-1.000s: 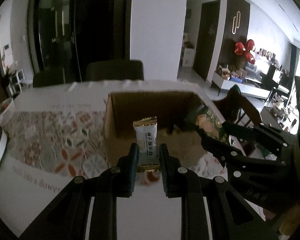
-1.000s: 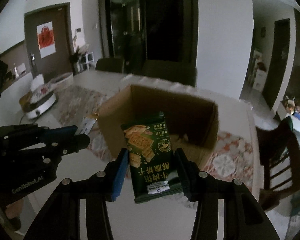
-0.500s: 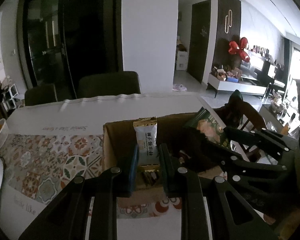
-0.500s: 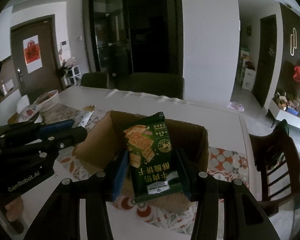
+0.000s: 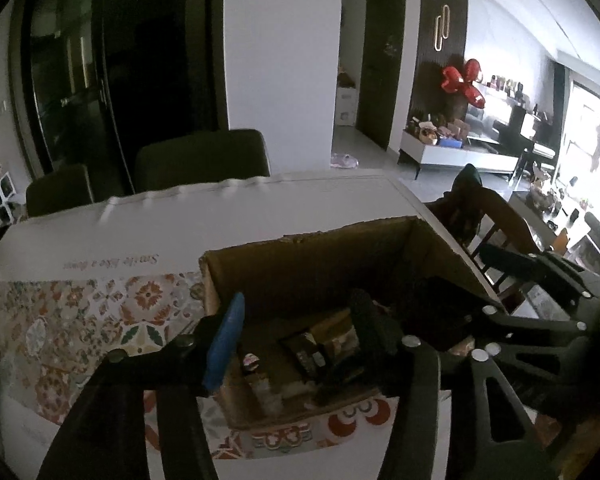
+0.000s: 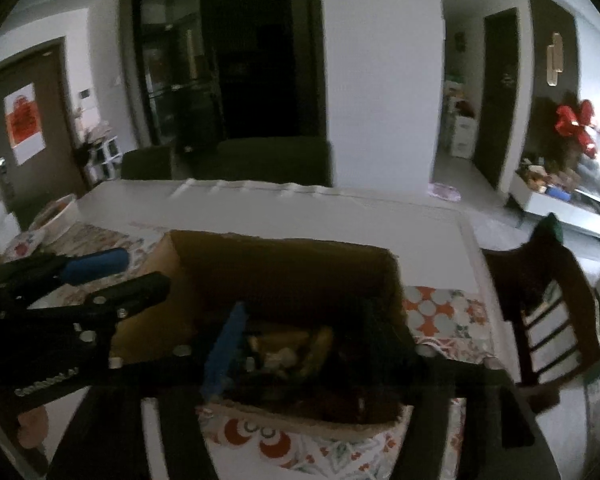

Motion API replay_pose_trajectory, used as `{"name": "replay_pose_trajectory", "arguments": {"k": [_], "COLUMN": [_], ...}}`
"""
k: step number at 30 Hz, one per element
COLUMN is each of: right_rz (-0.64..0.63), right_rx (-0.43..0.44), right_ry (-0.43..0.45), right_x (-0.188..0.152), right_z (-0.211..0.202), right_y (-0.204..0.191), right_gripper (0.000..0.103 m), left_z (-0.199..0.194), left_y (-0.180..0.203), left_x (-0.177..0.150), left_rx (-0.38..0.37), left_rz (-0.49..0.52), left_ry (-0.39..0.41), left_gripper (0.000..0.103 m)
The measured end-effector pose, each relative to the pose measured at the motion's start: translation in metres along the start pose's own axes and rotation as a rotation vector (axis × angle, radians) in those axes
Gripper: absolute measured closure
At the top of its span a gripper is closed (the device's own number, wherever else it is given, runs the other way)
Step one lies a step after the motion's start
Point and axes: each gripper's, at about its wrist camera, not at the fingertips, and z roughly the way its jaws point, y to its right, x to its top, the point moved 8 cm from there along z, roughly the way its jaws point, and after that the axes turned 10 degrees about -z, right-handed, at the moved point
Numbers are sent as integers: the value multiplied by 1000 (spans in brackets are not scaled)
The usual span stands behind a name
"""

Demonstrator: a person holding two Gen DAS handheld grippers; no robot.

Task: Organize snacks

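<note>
A white pillar [image 5: 280, 68] rises behind the table [image 5: 240, 220], with two dark chairs [image 5: 202, 160] at the tabletop's far edge. A dark glass cabinet [image 6: 180, 76] stands left of the pillar; a red balloon [image 5: 462, 78] hangs on the dark wall panel to the right, near a bright window [image 5: 588, 128].

Both wrist views look down close into the cardboard box [image 5: 308, 256] [image 6: 284, 264]; each catches the other gripper.

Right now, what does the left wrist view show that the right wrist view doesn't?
Left wrist only: printed text on the tablecloth and the sunlit window.

Right wrist only: a brown door with a red poster and a dish at the table's far left.

Both: the open cardboard box with snack packets inside, the patterned runner, dark chairs, the red bow. Left tool and right tool stand open, empty, over the box.
</note>
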Motion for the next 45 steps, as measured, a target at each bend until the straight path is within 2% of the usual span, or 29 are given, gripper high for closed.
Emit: {"name": "replay_pose_trajectory", "arguments": {"k": [3,5,9,12,14,19,21,31,45], "right_rz": [21,28,35,57,68,60,63,62,54], "right_rx": [-52,-89,-134,-152,-157,-126,-130,-144,-143], "right_ry": [3,14,43,57,72,90,95,100,113], "right_x": [-3,-6,-9,-15,-20,-37,-46,-82,-110], "right_z": [-15,-29,-57,-83,-98,-136,-153,-215,-262], "right_y": [0,-1,-4,-9,-12,-23,-25,-36,-47], "right_gripper": [32,20,19,11,11,11,11,11,11], "left_z": [-13,-25,-52,-77,-94,-140,-153,-213,-259], "left_y": [-3,-6,-11,-13,-10,-1,2,15,27], "left_x": [-4,-10,-23,-32,-38,-58,-65,-105,-131], "left_rx": [18,18,12,28,36,61,74,116,122], "left_rz": [26,22,-11,-40,-46,-46,-47,-45,-21], "left_ry": [27,30,42,65,89,143,153,203,247], "left_gripper": [42,38,29,23,17,11,5,0,0]}}
